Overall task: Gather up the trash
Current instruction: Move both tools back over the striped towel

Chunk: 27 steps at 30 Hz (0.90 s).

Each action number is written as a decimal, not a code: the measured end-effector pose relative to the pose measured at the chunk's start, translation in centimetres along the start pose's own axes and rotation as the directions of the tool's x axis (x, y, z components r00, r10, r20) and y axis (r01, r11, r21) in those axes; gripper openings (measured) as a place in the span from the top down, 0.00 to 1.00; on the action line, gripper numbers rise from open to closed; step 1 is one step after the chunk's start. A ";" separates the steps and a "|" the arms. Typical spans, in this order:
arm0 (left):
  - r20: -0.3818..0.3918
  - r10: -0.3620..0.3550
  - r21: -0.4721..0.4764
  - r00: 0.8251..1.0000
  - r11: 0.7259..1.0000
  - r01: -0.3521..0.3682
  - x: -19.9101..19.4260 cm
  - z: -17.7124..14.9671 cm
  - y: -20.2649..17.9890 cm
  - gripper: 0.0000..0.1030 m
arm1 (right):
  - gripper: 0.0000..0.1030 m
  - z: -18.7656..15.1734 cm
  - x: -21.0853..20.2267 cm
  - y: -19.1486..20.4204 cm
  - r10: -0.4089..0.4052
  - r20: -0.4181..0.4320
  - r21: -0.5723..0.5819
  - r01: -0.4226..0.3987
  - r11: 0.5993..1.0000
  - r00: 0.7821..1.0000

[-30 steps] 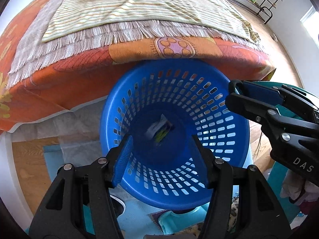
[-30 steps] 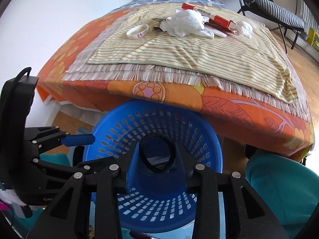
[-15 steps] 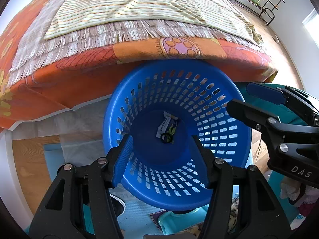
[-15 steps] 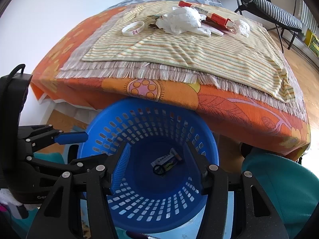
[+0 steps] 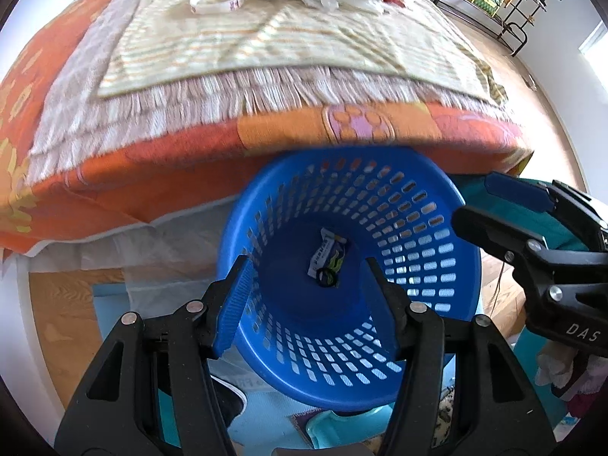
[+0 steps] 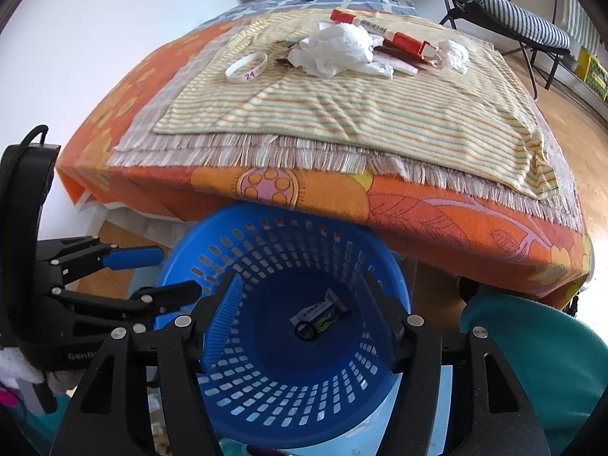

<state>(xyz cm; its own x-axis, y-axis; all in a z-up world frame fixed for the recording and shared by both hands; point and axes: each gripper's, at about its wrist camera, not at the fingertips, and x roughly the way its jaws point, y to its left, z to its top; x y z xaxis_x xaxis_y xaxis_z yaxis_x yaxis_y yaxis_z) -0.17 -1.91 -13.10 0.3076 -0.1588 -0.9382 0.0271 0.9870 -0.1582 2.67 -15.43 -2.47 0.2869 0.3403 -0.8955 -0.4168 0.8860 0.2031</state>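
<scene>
Your right gripper [image 6: 300, 326] has just been opening its jaws and now nothing is between them, and the jaws of your left gripper [image 5: 307, 292] also stand apart and empty, both hanging above the blue basket [image 6: 190, 266], where a small wrapper [image 6: 319, 309] and a black ring [image 6: 305, 330] lie on the bottom. On the bed, at about twelve o'clock from the basket, the crumpled white plastic [image 6: 334, 51], the white wristband [image 6: 247, 66] and the red and white box [image 6: 383, 32] still wait. I think the risk is that the thin plastic slips from the pads, or that you catch the striped cloth [image 6: 342, 106] together with it.
</scene>
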 end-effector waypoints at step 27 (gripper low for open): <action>0.168 0.044 -0.127 0.985 0.992 -0.023 -4.7 15.2 7.3 0.42 | 0.29 12.6 -3.3 -2.3 0.056 0.148 -0.004 -0.056 0.998 0.987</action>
<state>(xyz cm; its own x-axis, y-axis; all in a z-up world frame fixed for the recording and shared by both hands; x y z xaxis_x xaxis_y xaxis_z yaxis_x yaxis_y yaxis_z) 13.04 6.36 -5.18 0.4637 -0.1088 -0.8793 -0.1012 0.9794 -0.1746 13.59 -14.64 5.02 0.3874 0.4322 -0.8143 -0.4356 0.8643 0.2515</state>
